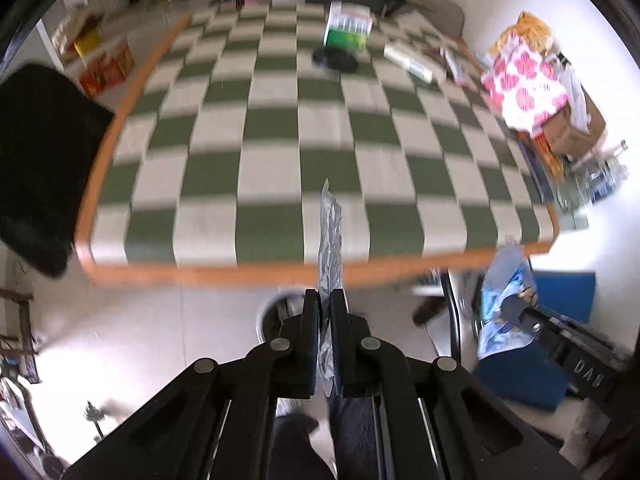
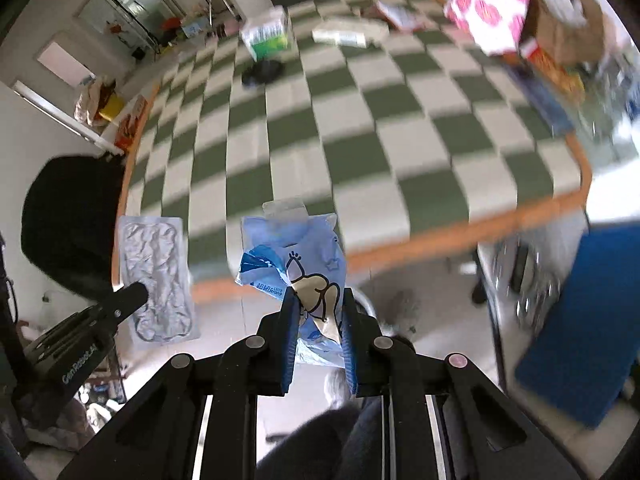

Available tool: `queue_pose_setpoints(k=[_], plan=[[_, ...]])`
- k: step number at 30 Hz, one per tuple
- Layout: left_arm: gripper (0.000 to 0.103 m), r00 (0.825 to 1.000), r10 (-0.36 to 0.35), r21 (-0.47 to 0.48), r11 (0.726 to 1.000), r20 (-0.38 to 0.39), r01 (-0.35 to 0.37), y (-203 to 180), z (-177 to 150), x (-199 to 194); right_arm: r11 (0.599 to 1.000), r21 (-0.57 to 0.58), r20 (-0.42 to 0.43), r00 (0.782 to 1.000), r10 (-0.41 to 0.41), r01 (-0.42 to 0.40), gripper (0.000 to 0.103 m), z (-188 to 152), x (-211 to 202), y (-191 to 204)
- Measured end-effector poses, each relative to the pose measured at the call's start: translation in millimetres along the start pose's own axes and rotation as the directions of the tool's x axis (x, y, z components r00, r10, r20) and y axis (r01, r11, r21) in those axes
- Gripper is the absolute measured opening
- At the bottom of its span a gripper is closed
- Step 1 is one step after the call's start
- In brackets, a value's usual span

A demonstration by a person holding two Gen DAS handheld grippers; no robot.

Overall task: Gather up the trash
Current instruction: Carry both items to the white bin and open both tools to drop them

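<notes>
Both tongs are loaded, and both hang past the near edge of the table [image 1: 280,272], above the floor. Left gripper [image 1: 326,304]: jaws pressed together on a silver blister sheet [image 1: 330,236], seen edge-on in its own view and flat-on in the right wrist view [image 2: 158,276], where the sheet hangs from the left gripper's tip [image 2: 134,296]. Right gripper [image 2: 318,308]: blue-padded jaws clamped on a crumpled blue plastic wrapper [image 2: 292,252] printed with a cartoon figure; the same wrapper appears at the right of the left wrist view [image 1: 506,304]. The green-and-white checked tablecloth [image 1: 280,128] is bare over its near half. At its far end lie a green-and-white carton [image 1: 347,26], a black round object [image 1: 336,60] and a white flat packet [image 1: 408,58]; a pink-patterned bag [image 1: 524,84] sits at the right edge. Whether any of these counts as trash cannot be told.

Step in hand, as judged: transport, with two pieces picked and carried off the table toward a bin. A pale curved rim [image 1: 266,316] shows behind the left jaws and may be that bin, though blur leaves this uncertain. The next move calls for bringing each gripper over the receptacle's mouth and parting the jaws; both pieces are light and may cling or drift.
</notes>
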State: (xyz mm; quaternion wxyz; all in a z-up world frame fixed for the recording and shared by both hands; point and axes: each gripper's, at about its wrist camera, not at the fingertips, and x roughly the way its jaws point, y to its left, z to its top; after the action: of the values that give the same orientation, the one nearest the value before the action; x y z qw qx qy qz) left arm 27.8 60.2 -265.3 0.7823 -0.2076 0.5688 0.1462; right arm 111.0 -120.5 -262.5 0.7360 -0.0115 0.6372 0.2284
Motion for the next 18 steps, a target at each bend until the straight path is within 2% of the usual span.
queue_pose_setpoints(k=[4, 9, 14, 18], plan=[[0.003, 0.994, -0.046, -0.052, 0.998, -0.103, 0.041, 17.2, -38.6, 37.2, 0.999, 0.042, -0.103, 0.995, 0.009, -0.004, 0.020, -52.2, 45.3, -15.6], [0.003, 0.967, -0.111, -0.127, 0.988, -0.231, 0.083, 36.4, -73.8, 124.2, 0.995, 0.100, -0.211, 0.977, 0.023, -0.002, 0.020, -93.7, 125.5, -44.8], [0.004, 0.943, -0.105, -0.168, 0.984, -0.315, 0.053, 54.7, -96.8, 232.2, 0.988, 0.154, -0.290, 0.956, 0.041, 0.004, 0.020, -120.3, 237.8, -77.8], [0.005, 0.927, -0.090, -0.187, 0.982, -0.364, 0.022, 72.5, -114.7, 301.9, 0.980, 0.201, -0.338, 0.939, 0.072, -0.003, 0.021, -131.2, 325.1, -98.9]])
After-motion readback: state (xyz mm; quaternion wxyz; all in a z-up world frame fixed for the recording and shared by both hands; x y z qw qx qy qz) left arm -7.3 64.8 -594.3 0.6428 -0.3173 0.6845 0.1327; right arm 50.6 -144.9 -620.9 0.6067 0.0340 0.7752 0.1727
